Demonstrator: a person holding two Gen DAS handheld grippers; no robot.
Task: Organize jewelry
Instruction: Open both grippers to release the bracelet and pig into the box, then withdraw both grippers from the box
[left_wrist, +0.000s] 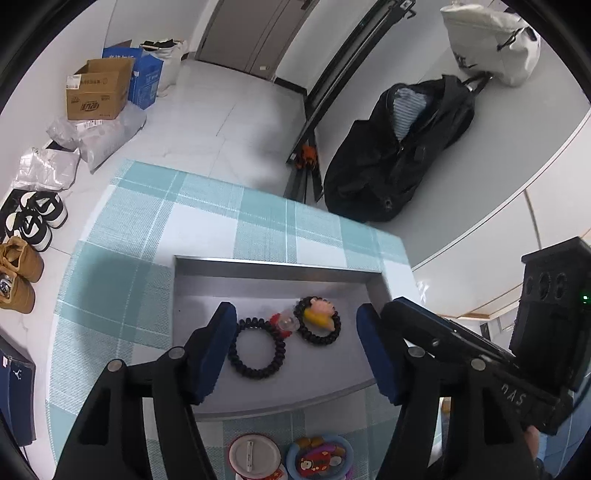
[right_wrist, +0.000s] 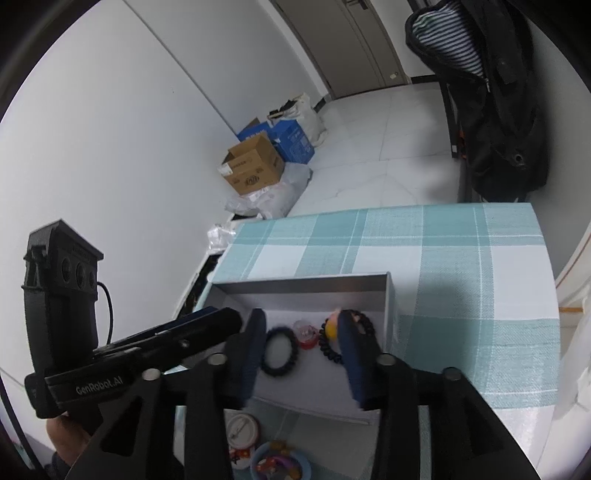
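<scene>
A grey tray (left_wrist: 280, 266) (right_wrist: 306, 282) sits on the checked tablecloth. In it lie a black spiral hair tie (left_wrist: 257, 346) (right_wrist: 279, 350), a small red and clear charm (left_wrist: 283, 322) (right_wrist: 306, 336), and a black bead bracelet with a yellow cartoon figure (left_wrist: 320, 319) (right_wrist: 334, 338). My left gripper (left_wrist: 297, 350) is open above the tray's near part, empty. My right gripper (right_wrist: 303, 354) is open above the tray too, empty; its right finger (right_wrist: 352, 354) hides part of the bracelet. Below the tray lie a round white badge (left_wrist: 253, 455) (right_wrist: 241, 426) and a blue ring with coloured trinkets (left_wrist: 319, 458) (right_wrist: 280, 463).
The table (left_wrist: 207, 221) ends at its far edge, with tiled floor beyond. Cardboard and blue boxes (left_wrist: 98, 92), plastic bags and shoes (left_wrist: 33, 221) stand on the floor at left. A black jacket (left_wrist: 399, 147) hangs at the right beside a black stand (left_wrist: 314, 122).
</scene>
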